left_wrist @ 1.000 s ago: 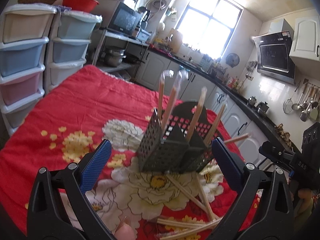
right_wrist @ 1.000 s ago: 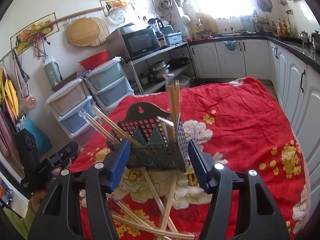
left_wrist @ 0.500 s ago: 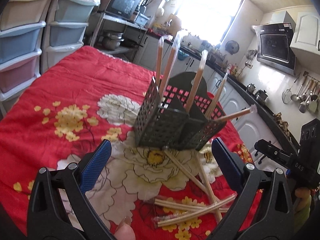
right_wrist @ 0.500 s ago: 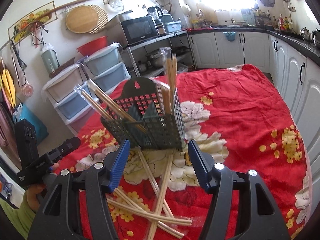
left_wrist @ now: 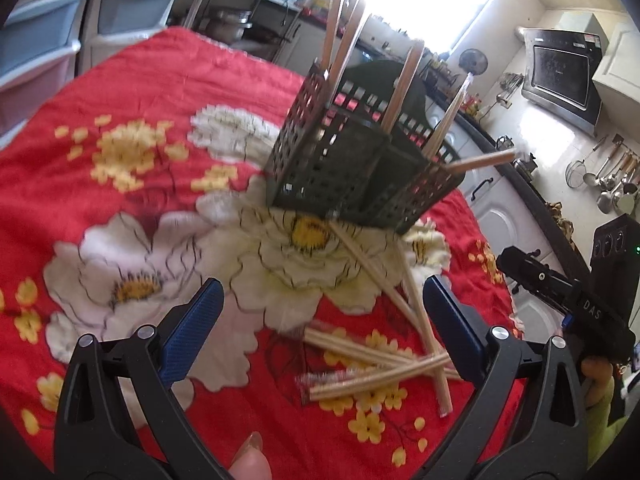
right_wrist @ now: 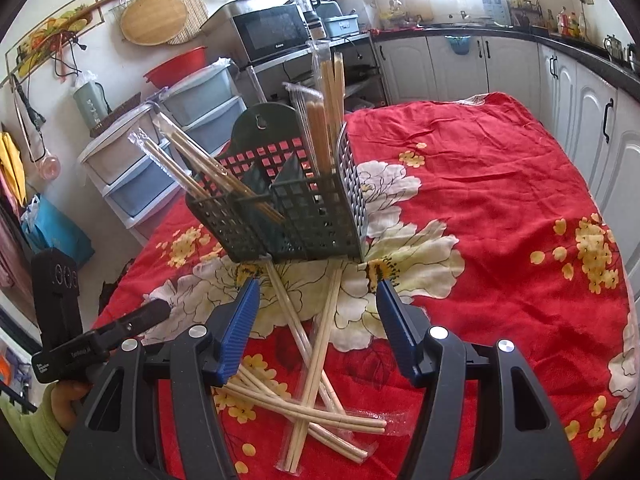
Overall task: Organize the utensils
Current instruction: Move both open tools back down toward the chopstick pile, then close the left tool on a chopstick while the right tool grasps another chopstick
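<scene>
A dark green perforated utensil holder (left_wrist: 352, 168) (right_wrist: 288, 216) stands on the red flowered cloth, with several wrapped chopstick pairs (right_wrist: 328, 104) upright or leaning in its compartments. More wrapped chopstick pairs lie crossed in a loose pile (left_wrist: 380, 356) (right_wrist: 316, 384) on the cloth in front of it. My left gripper (left_wrist: 320, 320) is open and empty, just above the pile's near side. My right gripper (right_wrist: 318, 320) is open and empty, above the pile. Each gripper shows in the other's view: the right (left_wrist: 560, 300), the left (right_wrist: 92, 340).
The cloth-covered table (right_wrist: 500, 208) stretches wide to the right of the holder. Stacked plastic drawers (right_wrist: 168, 152) and a shelf with a microwave (right_wrist: 272, 32) stand beyond its far edge. White cabinets (right_wrist: 580, 92) run along the right wall.
Both grippers have tilted down and moved closer over the loose chopsticks; the holder now sits higher in both views. Both stay open and empty.
</scene>
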